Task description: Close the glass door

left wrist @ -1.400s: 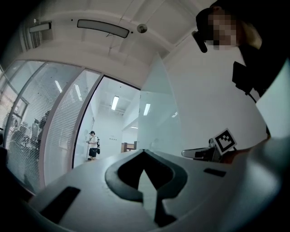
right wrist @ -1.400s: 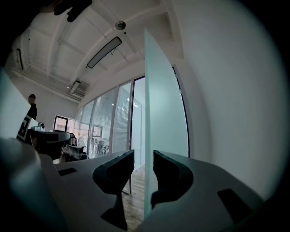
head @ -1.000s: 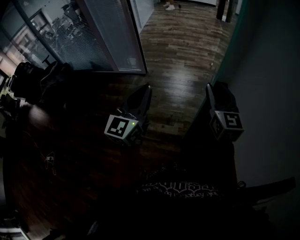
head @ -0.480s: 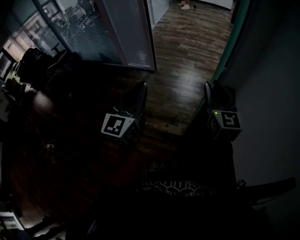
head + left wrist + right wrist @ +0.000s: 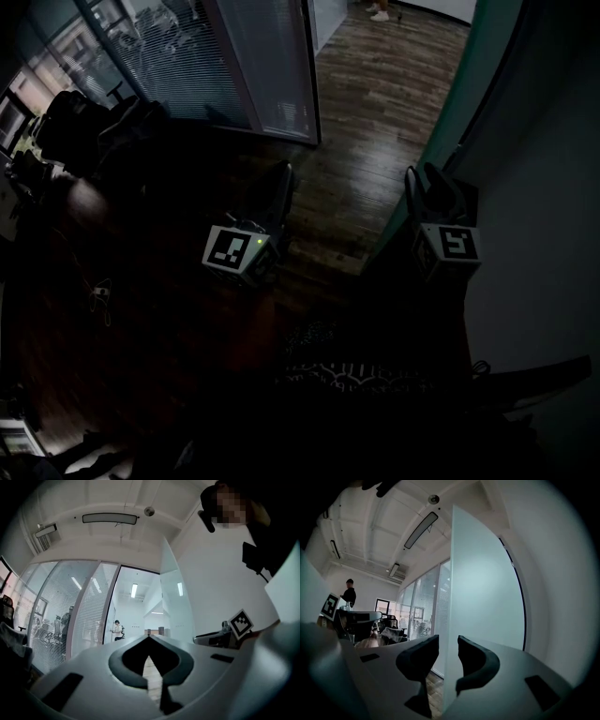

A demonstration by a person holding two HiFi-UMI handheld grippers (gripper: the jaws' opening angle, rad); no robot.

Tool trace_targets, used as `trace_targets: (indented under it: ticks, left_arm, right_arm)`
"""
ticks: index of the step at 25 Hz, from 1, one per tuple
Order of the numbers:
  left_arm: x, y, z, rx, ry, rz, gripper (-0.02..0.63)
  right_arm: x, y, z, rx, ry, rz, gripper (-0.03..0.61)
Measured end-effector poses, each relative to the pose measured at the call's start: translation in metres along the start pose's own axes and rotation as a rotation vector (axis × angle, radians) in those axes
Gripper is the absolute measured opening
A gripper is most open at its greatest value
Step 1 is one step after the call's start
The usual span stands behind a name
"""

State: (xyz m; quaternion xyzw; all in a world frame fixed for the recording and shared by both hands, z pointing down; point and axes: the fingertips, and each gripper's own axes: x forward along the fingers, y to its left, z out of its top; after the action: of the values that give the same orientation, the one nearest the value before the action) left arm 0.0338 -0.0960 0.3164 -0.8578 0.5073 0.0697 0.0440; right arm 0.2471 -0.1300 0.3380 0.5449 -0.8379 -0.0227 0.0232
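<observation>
The glass door (image 5: 441, 141) shows as a teal edge running down the right of the head view. In the right gripper view it is a tall frosted panel (image 5: 487, 588). My right gripper (image 5: 417, 180) sits on that edge. Its jaws (image 5: 447, 645) stand one on each side of the door's edge, shut on it. My left gripper (image 5: 283, 176) hangs over the wood floor to the door's left, apart from it. Its jaws (image 5: 149, 640) are shut on nothing. The door (image 5: 177, 597) and the right gripper (image 5: 218, 638) also show in the left gripper view.
A glass partition with blinds (image 5: 187, 66) stands at the far left, and dark office chairs (image 5: 84, 131) are in front of it. A plain wall (image 5: 548, 187) is at the right behind the door. A person (image 5: 117, 629) stands down the corridor.
The head view has shifted, so the partition sits further right in it. The right gripper stays on the door's edge, and both seem slightly nearer the partition. The left gripper keeps its pose.
</observation>
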Motion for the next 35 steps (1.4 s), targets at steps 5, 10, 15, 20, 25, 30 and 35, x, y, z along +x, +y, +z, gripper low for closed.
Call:
trace_targets:
  ticks: [5, 10, 15, 20, 25, 30, 35]
  left_arm:
    - [0.012, 0.029, -0.001, -0.008, 0.006, -0.027, 0.002]
    - [0.028, 0.052, 0.0, -0.01, 0.002, -0.057, 0.002]
    - [0.035, 0.082, 0.002, -0.004, -0.005, -0.073, 0.002]
    - [0.034, 0.093, 0.005, 0.008, -0.008, -0.066, 0.002]
    - [0.032, 0.103, 0.027, 0.012, -0.011, -0.057, 0.002]
    - [0.04, 0.158, 0.005, 0.006, -0.003, -0.032, 0.002]
    - [0.049, 0.191, -0.003, 0.018, -0.004, 0.002, 0.002]
  right_arm:
    - [0.026, 0.016, 0.002, -0.004, 0.011, 0.005, 0.118]
    - [0.056, 0.03, 0.004, -0.018, 0.019, 0.002, 0.117]
    - [0.087, 0.043, 0.006, -0.02, 0.019, -0.016, 0.117]
    - [0.098, 0.044, 0.009, -0.024, 0.017, -0.023, 0.117]
    - [0.108, 0.05, 0.032, -0.02, 0.016, -0.027, 0.117]
    - [0.167, 0.071, 0.016, -0.022, 0.022, -0.025, 0.117]
    - [0.204, 0.077, 0.013, -0.009, 0.018, -0.027, 0.117]
